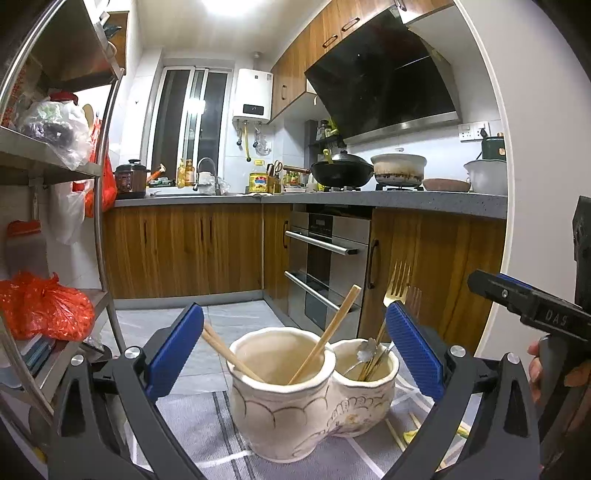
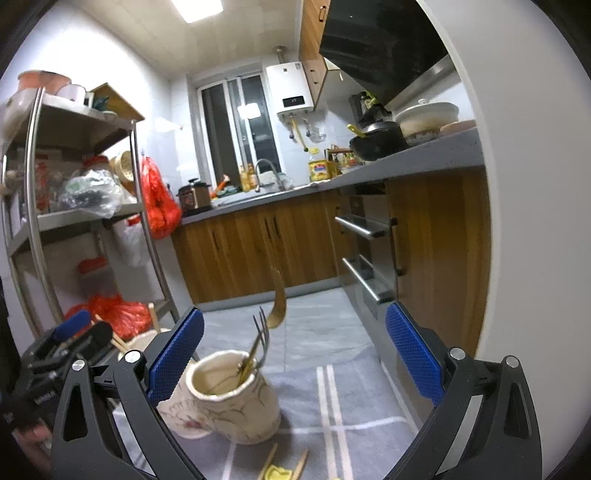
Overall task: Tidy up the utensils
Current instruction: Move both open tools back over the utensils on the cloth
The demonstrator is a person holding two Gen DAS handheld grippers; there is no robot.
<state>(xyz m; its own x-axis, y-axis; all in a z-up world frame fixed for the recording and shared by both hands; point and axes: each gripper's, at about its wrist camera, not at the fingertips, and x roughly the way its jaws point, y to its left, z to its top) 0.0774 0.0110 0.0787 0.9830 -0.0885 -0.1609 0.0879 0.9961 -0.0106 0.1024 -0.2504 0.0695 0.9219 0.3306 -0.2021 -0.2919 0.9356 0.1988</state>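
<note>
Both claws, left claw point(image 1: 294, 345) and right claw point(image 2: 294, 349), gape wide holding nothing near the cream holder point(image 1: 295, 398), whose chopsticks' point(image 1: 325, 338) bottoms stay hidden.

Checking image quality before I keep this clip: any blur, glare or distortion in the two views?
Left wrist view: sharp on the ceramic holder; ceiling light blown out; fisheye bends the shelf rack. Right wrist view: softer overall, the gold spoon smeared; ceiling light glares; the worktop curves.
</note>
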